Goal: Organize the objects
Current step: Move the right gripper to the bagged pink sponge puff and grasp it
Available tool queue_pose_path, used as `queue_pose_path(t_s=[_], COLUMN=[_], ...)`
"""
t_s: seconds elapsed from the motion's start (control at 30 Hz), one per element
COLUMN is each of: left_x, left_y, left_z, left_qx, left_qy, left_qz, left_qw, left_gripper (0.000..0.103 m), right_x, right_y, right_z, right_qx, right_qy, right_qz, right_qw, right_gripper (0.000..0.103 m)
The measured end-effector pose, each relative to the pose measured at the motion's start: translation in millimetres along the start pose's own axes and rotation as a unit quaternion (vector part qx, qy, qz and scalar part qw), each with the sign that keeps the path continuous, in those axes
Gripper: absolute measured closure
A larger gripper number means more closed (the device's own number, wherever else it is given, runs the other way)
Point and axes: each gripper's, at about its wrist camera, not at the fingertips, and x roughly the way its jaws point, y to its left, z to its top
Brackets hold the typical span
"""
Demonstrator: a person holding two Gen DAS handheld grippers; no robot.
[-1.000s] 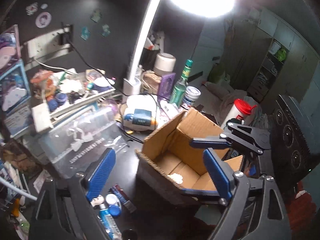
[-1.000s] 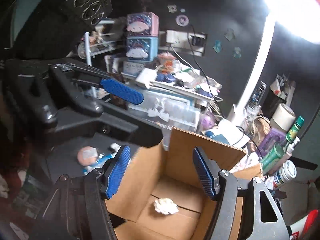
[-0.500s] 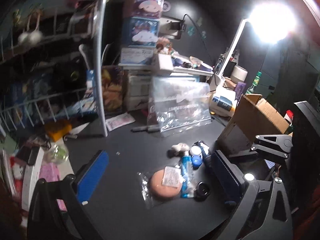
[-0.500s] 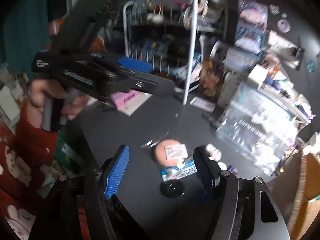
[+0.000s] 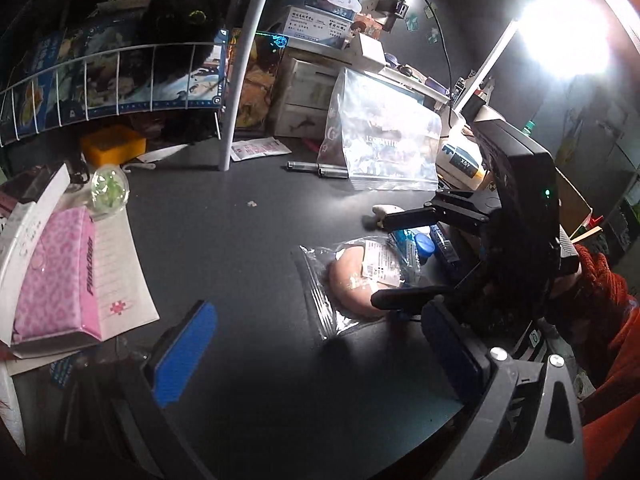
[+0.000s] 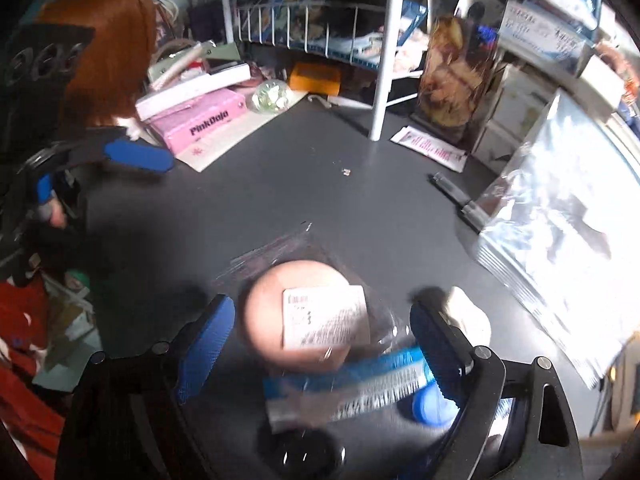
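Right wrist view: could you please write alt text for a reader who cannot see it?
The right claw, its jaws opening, hangs over a peach-coloured round sponge in a clear packet on a dark table, the packet between its blue fingers. A blue tube lies nearer the camera; a pink box and white wire rack stand behind.

Desk lamp [image 5: 568,32] lit at the desk's far right corner — white wire rack [image 5: 120,80] along the far left edge. Pink box [image 5: 56,280] at the left edge.
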Motion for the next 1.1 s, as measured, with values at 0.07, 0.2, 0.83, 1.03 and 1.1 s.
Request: queue_pose_path(t_s=[0.07,0.2,0.83,1.03,1.1], left_x=[1.2,2.6,-9.6,-3.8,-1.2], left_y=[4.5,8.4,20.9,17.2,12.8], left_z=[-0.2,0.0,-2.7,-1.5,0.1], left_qx=[-0.005,-0.003,-0.020,-0.014,-0.009], left_qy=[0.001,0.003,-0.002,0.008,0.012], left_qz=[0.005,0.011,0.017,0.014,0.013], left_qw=[1.0000,0.9999,0.9996,0.9998,0.9998], left_gripper=[0.001,0.001,0.001,0.001,0.001], right_x=[5.5,10.7,20.6,21.2,18.3], right_y=[-2.8,-1.4,30.8,35.8,35.3], right_z=[1.9,3.0,-3.0,-2.7,-3.3], right_qx=[0.006,0.008,-0.007,-0.010,-0.004], right_qy=[0.005,0.021,0.035,0.031,0.028], right_qz=[0.022,0.052,0.023,0.001,-0.003], right_qw=[1.000,0.998,0.999,0.999,1.000], right_gripper=[0.015,0.015,0.015,0.041,0.042])
